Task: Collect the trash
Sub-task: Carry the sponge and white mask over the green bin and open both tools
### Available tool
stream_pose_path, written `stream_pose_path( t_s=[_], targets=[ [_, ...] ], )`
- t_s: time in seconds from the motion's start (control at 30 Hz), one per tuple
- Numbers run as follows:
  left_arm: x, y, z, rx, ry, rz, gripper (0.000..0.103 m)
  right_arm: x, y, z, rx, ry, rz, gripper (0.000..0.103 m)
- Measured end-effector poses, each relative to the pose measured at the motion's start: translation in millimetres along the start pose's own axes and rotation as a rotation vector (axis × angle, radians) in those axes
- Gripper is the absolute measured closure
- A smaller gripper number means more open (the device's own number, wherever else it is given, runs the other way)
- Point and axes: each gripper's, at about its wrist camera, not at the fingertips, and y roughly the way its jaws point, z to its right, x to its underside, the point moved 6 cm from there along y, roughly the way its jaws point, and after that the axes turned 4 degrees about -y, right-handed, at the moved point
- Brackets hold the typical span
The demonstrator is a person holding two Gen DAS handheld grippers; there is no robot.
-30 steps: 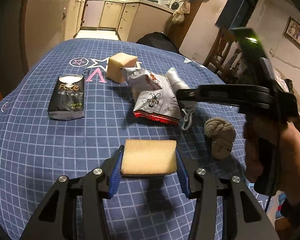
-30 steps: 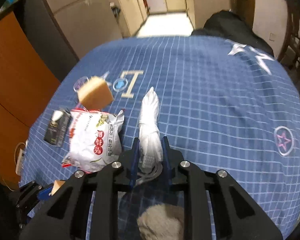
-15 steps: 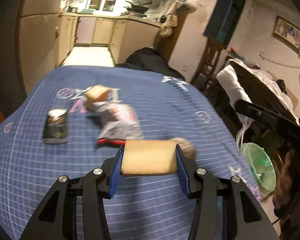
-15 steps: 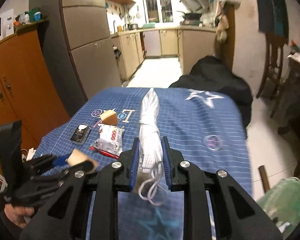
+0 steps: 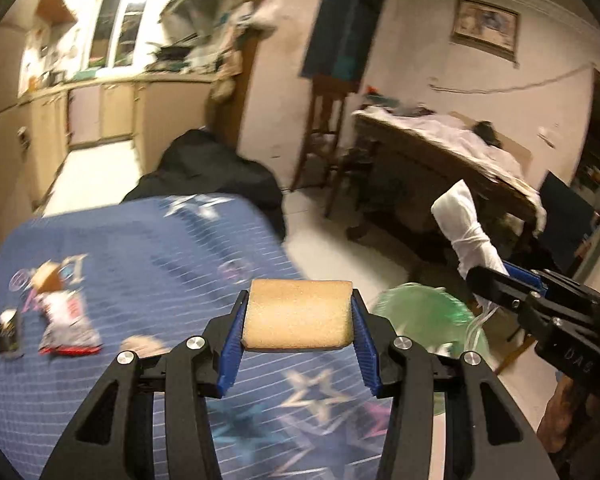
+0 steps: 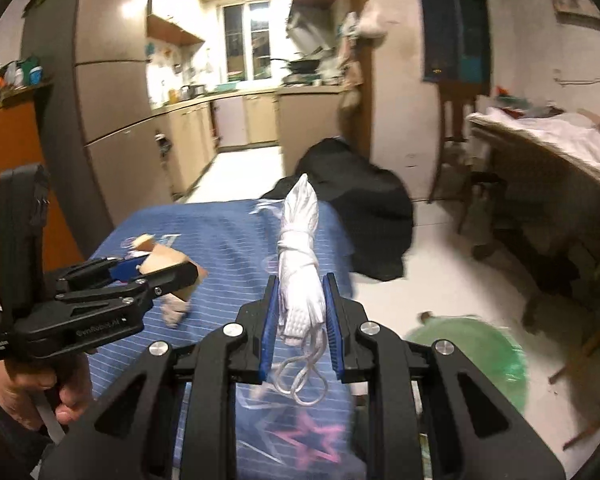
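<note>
Both loads are airborne above the blue checked surface (image 5: 148, 248), with the green bin (image 5: 428, 316) standing on the floor off its right edge. The left hand-held gripper (image 5: 298, 320) is clenched on a tan sponge (image 5: 298, 314), blue pads pressing its two short ends, so the sponge's long axis runs crosswise between the jaws. The right hand-held gripper (image 6: 300, 320) is clamped on a rolled white mask (image 6: 300, 264); the roll's long axis points forward along the fingers, and its ear loops (image 6: 304, 376) dangle beneath the jaws. Key relation: in the left wrist view the bin lies just right of and below the sponge, partly hidden behind the right-hand finger; in the right wrist view the bin (image 6: 472, 348) sits low and right of the mask, on the floor beyond the surface's corner. In both views the bin is down-right of the load. Judgement: the right hand-held gripper appears nearer the bin, since it shows in the left view (image 5: 512, 284) out past the surface edge, roughly over the bin's far side. The left would need further travel to the right to clear the surface edge before releasing. Remaining trash on the surface: a snack packet (image 5: 66, 320), a dark packet (image 5: 9, 330), a second sponge (image 5: 46, 276), and a blurred beige lump (image 5: 144, 346). Frames are motion-blurred; the bin's rim cannot be made out precisely.
</note>
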Motion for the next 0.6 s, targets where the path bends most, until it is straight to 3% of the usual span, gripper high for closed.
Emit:
stream_pose_path(
  t_s=[0.33, 0.6],
  targets=[
    [-7, 37, 128, 0.115, 0.103, -0.030, 0.054, 29, -41, 93, 0.158, 0.095, -0.006, 0.083],
    [-9, 80, 181, 0.154, 0.127, -0.076, 0.054, 55, -41, 149, 0.219, 0.165, -0.070, 0.083]
  ],
)
